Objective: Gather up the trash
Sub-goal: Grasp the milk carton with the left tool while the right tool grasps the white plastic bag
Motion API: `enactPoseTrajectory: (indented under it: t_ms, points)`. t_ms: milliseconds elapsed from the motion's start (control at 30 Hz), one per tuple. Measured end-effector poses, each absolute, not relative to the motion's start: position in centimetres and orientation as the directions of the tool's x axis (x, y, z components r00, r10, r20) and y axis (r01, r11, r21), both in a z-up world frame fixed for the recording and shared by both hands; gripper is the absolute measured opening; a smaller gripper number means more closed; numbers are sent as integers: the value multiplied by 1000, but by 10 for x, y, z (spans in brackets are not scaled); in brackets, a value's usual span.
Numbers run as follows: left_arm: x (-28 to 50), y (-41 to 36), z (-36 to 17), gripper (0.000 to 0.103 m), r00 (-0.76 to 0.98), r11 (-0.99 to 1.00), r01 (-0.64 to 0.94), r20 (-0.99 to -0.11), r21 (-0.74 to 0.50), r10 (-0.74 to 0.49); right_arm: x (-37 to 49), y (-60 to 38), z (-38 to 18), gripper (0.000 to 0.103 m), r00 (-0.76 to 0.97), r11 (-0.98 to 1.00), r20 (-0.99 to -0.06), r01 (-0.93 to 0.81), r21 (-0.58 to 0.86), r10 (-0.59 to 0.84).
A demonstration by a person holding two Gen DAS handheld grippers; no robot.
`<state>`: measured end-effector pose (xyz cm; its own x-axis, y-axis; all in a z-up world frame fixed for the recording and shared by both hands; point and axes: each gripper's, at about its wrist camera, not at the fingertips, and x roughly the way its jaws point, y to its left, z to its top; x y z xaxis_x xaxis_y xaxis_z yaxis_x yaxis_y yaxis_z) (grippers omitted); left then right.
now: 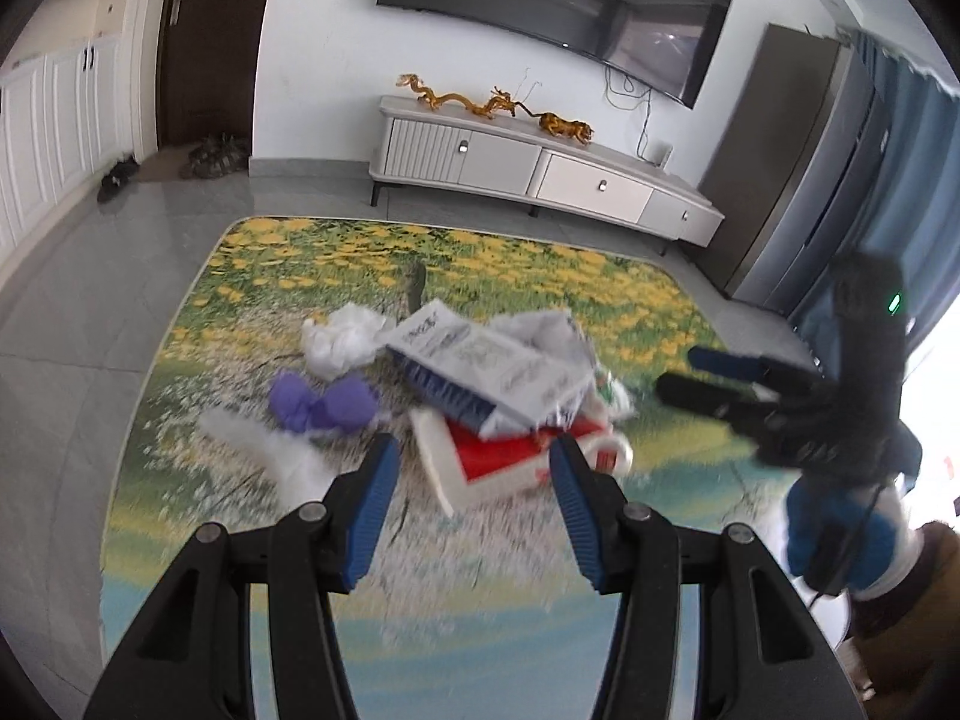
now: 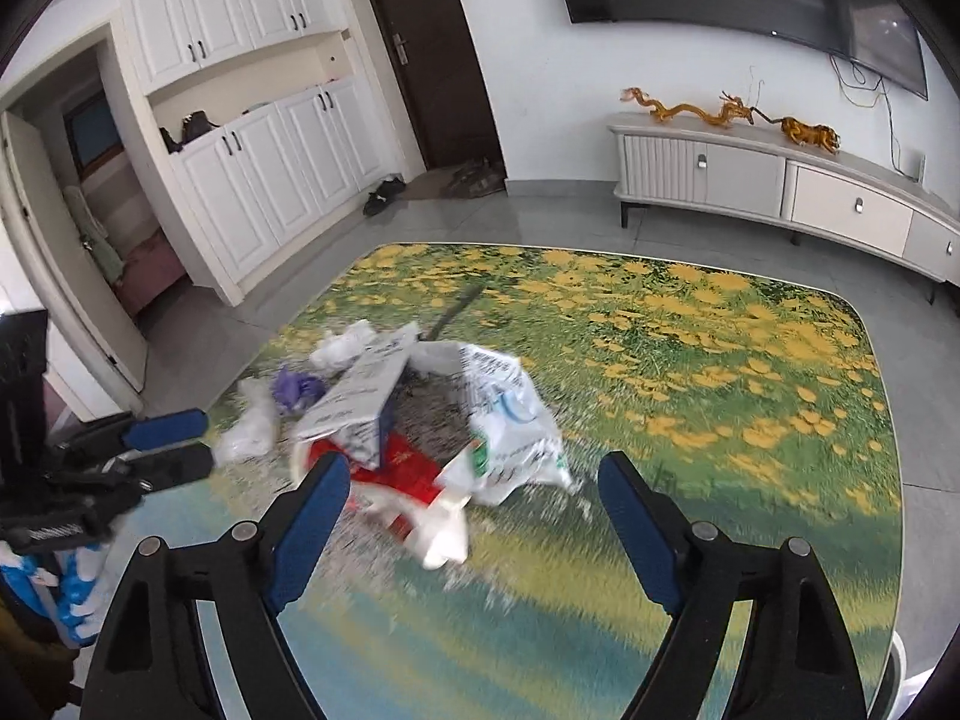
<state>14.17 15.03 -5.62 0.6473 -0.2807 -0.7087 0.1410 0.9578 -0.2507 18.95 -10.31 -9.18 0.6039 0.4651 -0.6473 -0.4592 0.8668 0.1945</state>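
Your left claw [image 1: 474, 450] hangs above the flowered rug [image 1: 528, 258], tilted down at the heap of trash. Its blue pads stand partly apart and nothing lies between them; they touch none of the litter.

Your right claw [image 2: 474, 474] is also over the rug, tilted down, with its blue pads spread wider than the left's. Nothing is gripped there either. From the left wrist view you see the right claw off to the right of the heap, in your gloved hand [image 1: 840, 534].

The trash sits in one loose pile in the near half of the rug. A white printed bag [image 1: 510, 372] lies on top, resting across a red and white carton [image 1: 498, 456]. Behind it to the left is a crumpled white tissue [image 1: 345, 339]. Left of the carton lies a purple wad [image 1: 321, 402], and just beside that a strip of white plastic [image 1: 264, 438] stretches toward your left claw. In the right wrist view a second crinkled plastic bag [image 2: 510, 414] with blue and green print lies to the right of the carton, nearest your right claw's open gap.

Beyond the rug a pale TV cabinet [image 1: 540, 168] stands against the wall, with golden dragon figures [image 1: 462, 99] on top and a dark screen [image 1: 558, 6] above.
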Motion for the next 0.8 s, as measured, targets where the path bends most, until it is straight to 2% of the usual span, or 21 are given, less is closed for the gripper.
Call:
enactPoseTrajectory:
  t_ms: [67,133,300,400,467,567,800]
  points:
    - [156,149,-55,51,628,953,124,-722,-276,-291,203,-103,-97,84,590,869,-665,-454,195,458]
    - [173,147,-56,57,608,948,94,-737,-303,-295,219,-103,-107,84,560,866,-687,-452,214,463]
    - [208,141,-63,58,568,948,23,-776,-316,-273,251,-103,-134,83,486,851,-721,-443,282,493]
    - [228,139,-74,58,525,946,-34,-811,-323,-258,255,-100,-141,72,482,847,-723,-453,278,495]
    - [236,137,-81,58,504,946,-60,-828,-319,-247,256,-102,-140,48,471,839,-721,-461,290,508]
    - [243,132,-87,58,480,948,-97,-848,-304,-223,252,-114,-142,40,478,839,-710,-448,310,518]
    - [249,128,-93,62,449,936,-169,-869,-310,-207,231,-173,-132,39,536,833,-638,-380,404,553]
